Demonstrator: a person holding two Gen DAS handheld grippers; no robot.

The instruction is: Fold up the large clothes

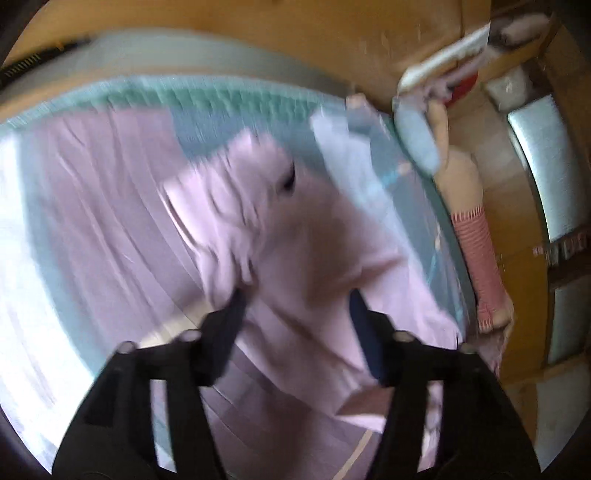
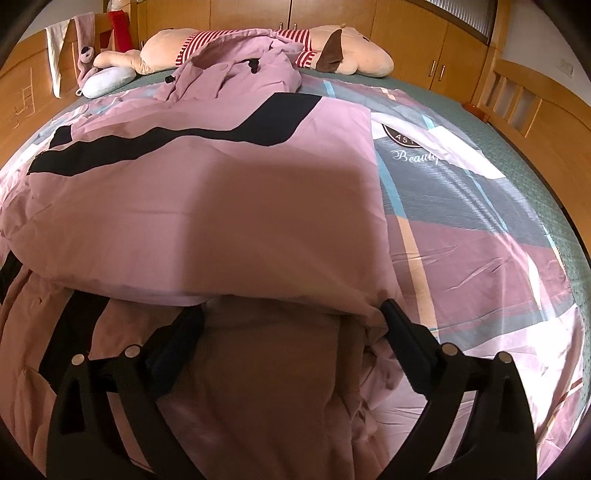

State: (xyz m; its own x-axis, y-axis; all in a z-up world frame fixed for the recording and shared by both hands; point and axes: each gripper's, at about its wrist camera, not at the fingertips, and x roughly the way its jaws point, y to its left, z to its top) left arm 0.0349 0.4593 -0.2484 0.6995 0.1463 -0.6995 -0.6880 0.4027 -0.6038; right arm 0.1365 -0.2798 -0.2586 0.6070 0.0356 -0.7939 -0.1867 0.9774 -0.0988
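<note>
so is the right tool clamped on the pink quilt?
No, the right tool stands wide open over the pink quilt, pinching nothing.

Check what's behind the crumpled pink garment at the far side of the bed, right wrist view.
Behind the pink garment lies a plush toy in red-striped cloth, against wooden cabinets. The garment covers the toy's middle, so that part can't be seen.

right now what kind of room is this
Most likely a bedroom: a wide bed under a patterned sheet, wooden wardrobe doors along the far wall, and a big plush toy lying at the bed's far edge.
</note>
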